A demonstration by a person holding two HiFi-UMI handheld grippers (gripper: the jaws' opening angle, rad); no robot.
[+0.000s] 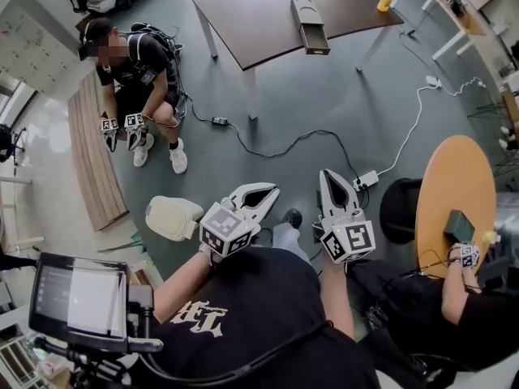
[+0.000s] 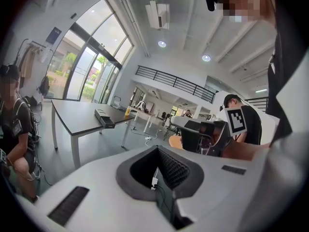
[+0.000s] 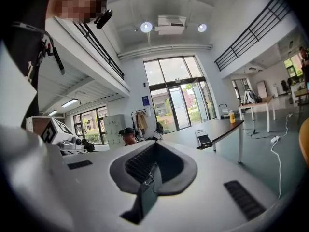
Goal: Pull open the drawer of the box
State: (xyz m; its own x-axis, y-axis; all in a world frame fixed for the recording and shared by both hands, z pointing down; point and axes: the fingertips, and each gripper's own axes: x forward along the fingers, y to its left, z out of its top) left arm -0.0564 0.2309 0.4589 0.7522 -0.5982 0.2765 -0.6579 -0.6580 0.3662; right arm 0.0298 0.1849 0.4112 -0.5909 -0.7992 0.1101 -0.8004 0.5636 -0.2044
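Grey-green floor fills most of the head view, with a dark brown worktop at 12 o'clock. On that worktop, close to its near edge, sits the box, its drawer sticking out toward the camera. The left tongs and right tongs are at 6 o'clock, side by side but not touching, well apart from the box. Each pair is fully closed with nothing between its tips. A person is at 10 o'clock and a round wooden table at 3 o'clock.
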